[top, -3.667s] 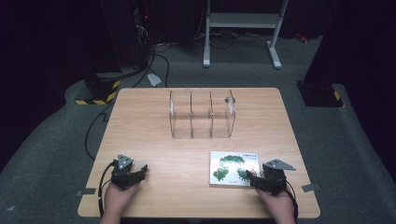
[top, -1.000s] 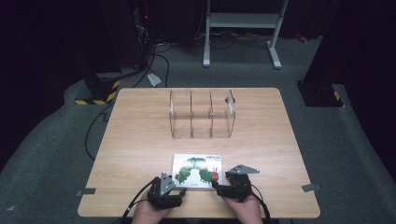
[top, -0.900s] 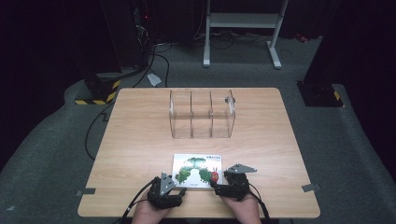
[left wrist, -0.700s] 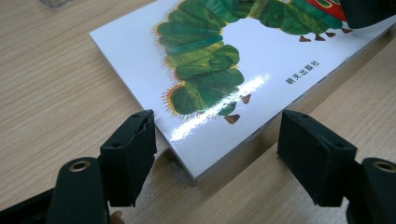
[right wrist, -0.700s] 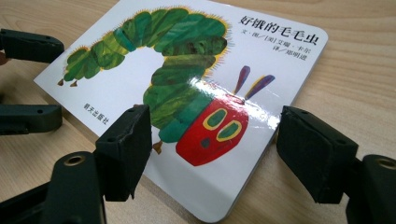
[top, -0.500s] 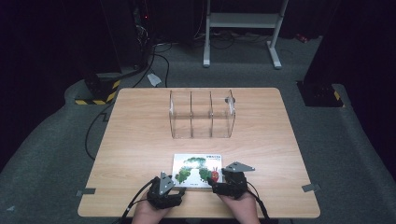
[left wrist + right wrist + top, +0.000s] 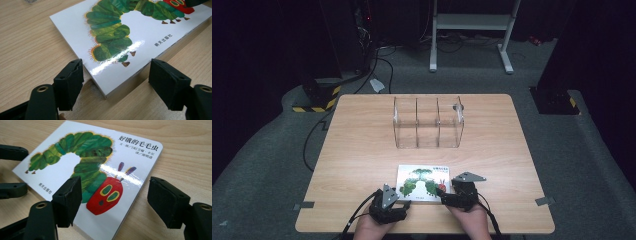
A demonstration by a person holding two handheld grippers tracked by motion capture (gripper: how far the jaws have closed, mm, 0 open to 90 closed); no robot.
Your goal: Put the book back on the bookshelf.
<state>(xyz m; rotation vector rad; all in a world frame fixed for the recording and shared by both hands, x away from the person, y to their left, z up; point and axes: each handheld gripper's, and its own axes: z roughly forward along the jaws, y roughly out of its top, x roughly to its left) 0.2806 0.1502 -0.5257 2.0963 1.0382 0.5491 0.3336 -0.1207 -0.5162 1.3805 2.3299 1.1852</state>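
Caterpillar board book (image 7: 423, 183), flat on the surface (image 7: 362, 150) near me: I had left tool (image 7: 117, 82) and right tool (image 7: 113, 202) gaping at its near corners, pre-grasp; closing both seemed next.

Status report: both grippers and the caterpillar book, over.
Left gripper open at the book's near-left corner. Right gripper open over its right end, not clamped. Caterpillar board book flat on the table. Clear divider rack stands beyond; nothing between.
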